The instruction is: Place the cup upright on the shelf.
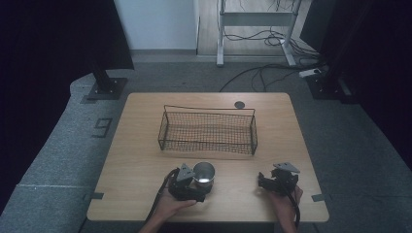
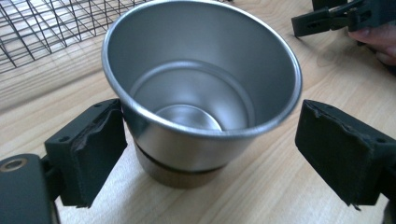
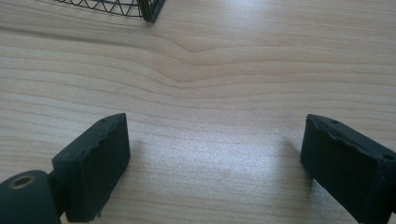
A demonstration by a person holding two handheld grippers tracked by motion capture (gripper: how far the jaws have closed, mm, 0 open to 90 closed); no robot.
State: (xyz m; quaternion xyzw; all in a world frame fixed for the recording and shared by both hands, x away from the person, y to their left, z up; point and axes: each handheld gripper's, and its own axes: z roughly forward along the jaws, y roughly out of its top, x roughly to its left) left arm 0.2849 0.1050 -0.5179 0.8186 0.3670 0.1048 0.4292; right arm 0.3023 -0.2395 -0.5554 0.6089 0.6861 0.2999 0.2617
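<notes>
So the steel cup (image 1: 204,173) sits upright on the wooden surface (image 1: 145,160), just in front of the wire basket (image 1: 208,130). Left tongs (image 2: 210,154) are spread wide around the cup, one pad touching its side, the other clear of it. Right tongs (image 3: 215,163) are off to the cup's right, jaws apart over bare wood.

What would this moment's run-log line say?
left gripper: open, straddling steel cup, one pad touching | right gripper: open over bare table | wire basket: empty | cup: upright on table
</notes>
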